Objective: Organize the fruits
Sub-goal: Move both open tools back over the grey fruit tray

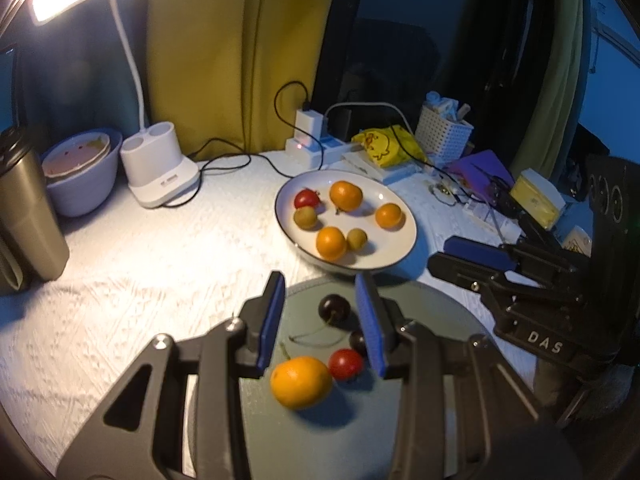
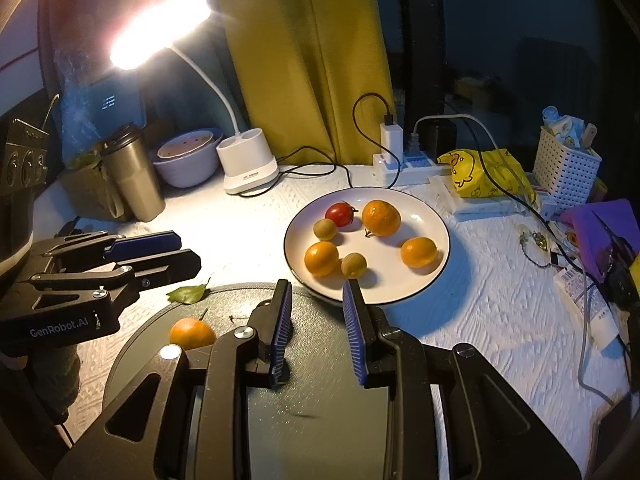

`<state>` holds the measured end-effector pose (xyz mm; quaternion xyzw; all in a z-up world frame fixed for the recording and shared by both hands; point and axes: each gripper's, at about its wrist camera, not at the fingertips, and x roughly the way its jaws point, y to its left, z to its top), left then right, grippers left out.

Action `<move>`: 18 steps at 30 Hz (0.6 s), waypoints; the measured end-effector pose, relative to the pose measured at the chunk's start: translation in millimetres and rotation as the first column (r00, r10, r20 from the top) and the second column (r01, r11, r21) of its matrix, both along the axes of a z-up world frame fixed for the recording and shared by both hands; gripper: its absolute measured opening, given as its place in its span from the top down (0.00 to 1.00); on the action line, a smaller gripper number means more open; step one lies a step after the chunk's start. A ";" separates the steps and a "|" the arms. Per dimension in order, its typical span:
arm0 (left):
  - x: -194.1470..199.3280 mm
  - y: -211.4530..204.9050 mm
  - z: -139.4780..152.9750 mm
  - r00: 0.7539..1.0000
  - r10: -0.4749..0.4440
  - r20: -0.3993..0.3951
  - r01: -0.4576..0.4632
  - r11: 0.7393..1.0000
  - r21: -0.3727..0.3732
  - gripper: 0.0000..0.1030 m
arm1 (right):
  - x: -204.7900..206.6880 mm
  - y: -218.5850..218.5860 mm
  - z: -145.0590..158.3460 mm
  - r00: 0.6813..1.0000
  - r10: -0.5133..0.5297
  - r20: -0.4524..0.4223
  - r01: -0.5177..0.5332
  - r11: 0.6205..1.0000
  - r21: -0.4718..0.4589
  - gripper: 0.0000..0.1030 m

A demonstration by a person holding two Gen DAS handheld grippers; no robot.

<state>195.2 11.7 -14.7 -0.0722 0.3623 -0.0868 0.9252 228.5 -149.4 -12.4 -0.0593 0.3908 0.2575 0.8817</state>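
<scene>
Fruits are split between two dishes on the white surface (image 2: 500, 320). White plate (image 2: 434, 220) holds three oranges (image 2: 381, 218), a red tomato (image 2: 339, 214) and two small greenish fruits (image 2: 324, 229). Nearer, a dark round tray (image 1: 432, 320) carries one orange (image 1: 301, 381), a red tomato (image 1: 345, 363) and two dark cherries (image 1: 334, 308). Left hand-held gripper (image 1: 320, 322) hovers over the tray, its jaws narrow with nothing between them. Right hand-held gripper (image 2: 316, 330) stands beside it, jaws also narrow and empty. A green leaf (image 2: 188, 294) lies at the tray's edge.
</scene>
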 end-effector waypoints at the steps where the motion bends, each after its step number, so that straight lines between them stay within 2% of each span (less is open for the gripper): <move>1: -1.9 -0.1 -1.4 1.000 0.001 -0.003 -0.001 1.000 -0.001 0.63 | -1.3 0.2 -0.2 1.000 0.001 -0.001 -0.001 1.000 -0.001 0.73; 11: -19.6 -1.5 -22.9 0.999 0.016 -0.040 -0.016 1.000 -0.001 0.63 | -19.4 0.2 -11.3 1.000 0.016 -0.025 -0.016 1.000 -0.006 0.73; 18: -28.2 -3.0 -41.2 0.997 0.019 -0.076 -0.020 1.000 -0.007 0.58 | -28.7 0.2 -19.5 0.999 0.020 -0.043 -0.020 1.000 -0.009 0.73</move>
